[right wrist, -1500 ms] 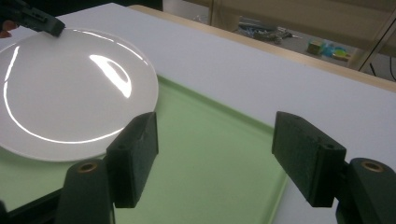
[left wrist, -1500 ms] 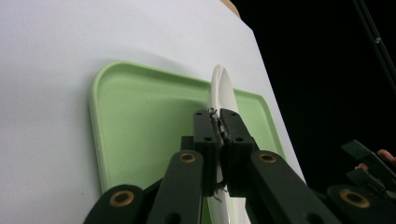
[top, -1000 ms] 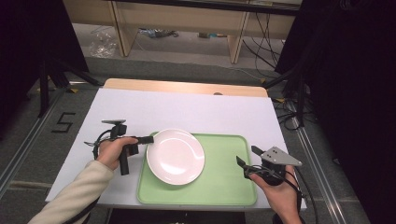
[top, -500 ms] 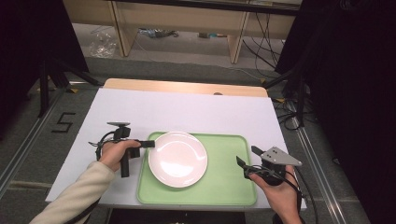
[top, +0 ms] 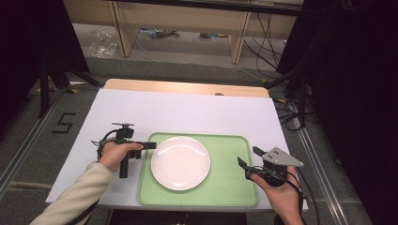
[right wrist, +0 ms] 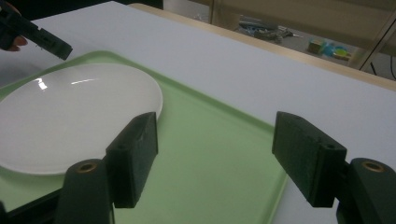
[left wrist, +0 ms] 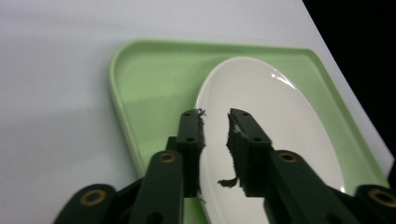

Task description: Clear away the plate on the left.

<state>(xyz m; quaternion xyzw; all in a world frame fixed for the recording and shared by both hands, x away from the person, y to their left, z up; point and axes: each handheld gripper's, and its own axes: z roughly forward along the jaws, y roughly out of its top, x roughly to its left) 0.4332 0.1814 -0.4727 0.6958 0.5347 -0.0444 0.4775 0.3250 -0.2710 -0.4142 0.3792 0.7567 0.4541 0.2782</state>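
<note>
A white round plate (top: 180, 162) lies on the left half of a light green tray (top: 230, 154) near the table's front edge. My left gripper (top: 152, 146) points right, its tips at the plate's left rim. In the left gripper view the jaws (left wrist: 215, 114) stand a little apart over the plate (left wrist: 280, 121), with nothing between them. My right gripper (top: 248, 156) hovers over the tray's right part, jaws wide open and empty. The right gripper view shows the plate (right wrist: 70, 112) and tray (right wrist: 210, 154) beyond its open gripper (right wrist: 215, 140).
A white sheet (top: 187, 112) covers the table; a wooden strip (top: 187, 87) shows at the far edge. The person's sleeve (top: 80, 197) comes in at the lower left. Cables and shelf legs lie on the floor beyond the table.
The plate has slid right, further onto the tray, and the left gripper came along with it. The right gripper has stayed put.
</note>
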